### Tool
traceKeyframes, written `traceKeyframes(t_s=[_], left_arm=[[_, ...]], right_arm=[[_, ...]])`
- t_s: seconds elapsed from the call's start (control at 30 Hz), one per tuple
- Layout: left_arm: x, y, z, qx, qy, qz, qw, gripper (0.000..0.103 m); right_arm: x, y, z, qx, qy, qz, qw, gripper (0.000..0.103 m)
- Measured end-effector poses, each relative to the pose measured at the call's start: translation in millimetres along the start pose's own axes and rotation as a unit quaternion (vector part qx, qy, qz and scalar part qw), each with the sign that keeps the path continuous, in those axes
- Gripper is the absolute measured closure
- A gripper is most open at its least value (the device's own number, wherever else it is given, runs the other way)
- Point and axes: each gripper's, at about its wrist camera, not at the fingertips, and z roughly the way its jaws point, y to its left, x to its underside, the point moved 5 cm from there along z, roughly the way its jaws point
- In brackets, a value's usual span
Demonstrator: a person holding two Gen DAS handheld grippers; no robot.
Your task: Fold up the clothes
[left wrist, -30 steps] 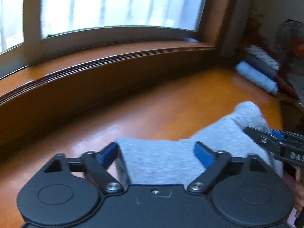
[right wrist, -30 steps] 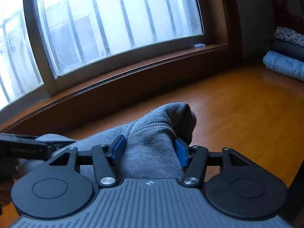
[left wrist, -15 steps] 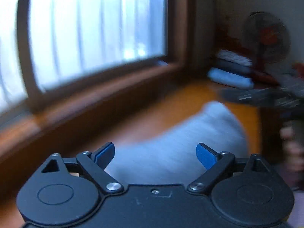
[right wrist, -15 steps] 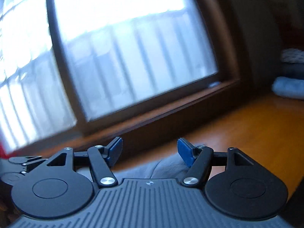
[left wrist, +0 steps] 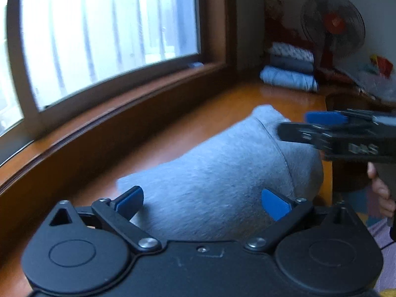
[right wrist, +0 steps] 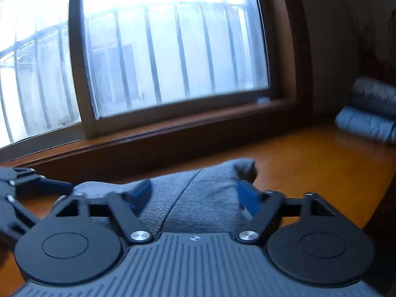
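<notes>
A grey sweatshirt [left wrist: 222,168] lies folded in a soft bundle on the orange wooden platform [left wrist: 284,99]. My left gripper [left wrist: 203,201] hovers just above its near end. Its jaws are opening wide and the blue pads [left wrist: 131,198] stand clear of the cloth. My right gripper [right wrist: 194,195] is over the other end of the sweatshirt [right wrist: 210,180]; its jaws are also opening, with the fabric below and ahead of them, not pinched. Each gripper shows in the other's view: the right gripper [left wrist: 341,133], held by a hand [left wrist: 381,193], and the left gripper [right wrist: 24,185].
A stack of folded clothes [left wrist: 289,71] sits at the far end of the platform, also visible as folded clothes [right wrist: 368,113]. Behind it stands a fan [left wrist: 333,24]. A dark wooden sill [left wrist: 123,113] and a large window run along the back.
Both grippers have let go of the grey sweatshirt, spread their jaws wider and lifted back from it. The sweatshirt now rests on the wood by itself.
</notes>
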Motion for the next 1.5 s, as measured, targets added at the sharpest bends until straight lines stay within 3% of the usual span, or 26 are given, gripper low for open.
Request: traceKeyframes(t_s=[0.13,0.27,0.37,0.43,0.6,0.67,0.73,0.87,0.93,1.03,1.13,1.27,1.4,1.5], left_arm=[[6,11,-24,-0.06,0.01,-0.036,0.9975,0.001],[17,15,-28,-0.114,0.044,-0.102,0.9872,0.001],[28,13,-29,-0.158,0.085,-0.167,0.9695,0.001],[32,7,-33,-0.166,0.1,-0.227,0.9544,0.001],[44,-17,-46,-0.135,0.085,-0.388,0.9079,0.001],[46,-32,-42,-0.142,0.077,-0.411,0.8972,0.001],[44,-43,-34,-0.157,0.071,-0.415,0.8932,0.001],[35,-48,-10,-0.177,0.076,-0.402,0.8951,0.001],[32,-45,4,-0.187,0.085,-0.383,0.9006,0.001],[24,-43,20,-0.187,0.093,-0.34,0.9168,0.0],[12,-39,38,-0.156,0.101,-0.3,0.9356,0.0],[-9,-40,81,-0.081,0.111,-0.267,0.9538,0.0],[-44,-56,134,-0.014,0.117,-0.212,0.9701,0.0],[-75,-83,175,0.022,0.116,-0.135,0.9837,0.0]], right_arm=[[-5,-14,-6,-0.027,0.008,-0.011,1.0,0.019],[-10,-29,12,-0.08,0.023,-0.021,0.996,0.018],[-19,-40,35,-0.111,0.049,-0.047,0.991,0.018],[-27,-46,47,-0.143,0.069,-0.071,0.985,0.018],[-62,-52,81,-0.272,0.105,-0.131,0.948,0.016],[-73,-47,104,-0.32,0.135,-0.145,0.927,0.012],[-76,-36,133,-0.365,0.18,-0.166,0.898,0.01],[-48,-7,168,-0.377,0.253,-0.23,0.861,0.01],[-35,-4,177,-0.398,0.278,-0.214,0.848,0.011],[-27,-18,179,-0.411,0.309,-0.153,0.844,0.012],[-20,-47,167,-0.378,0.295,-0.113,0.87,0.013],[-25,-92,157,-0.318,0.264,-0.063,0.908,0.014],[-32,-140,146,-0.209,0.206,-0.042,0.955,0.014],[-40,-184,143,-0.125,0.179,-0.022,0.976,0.014]])
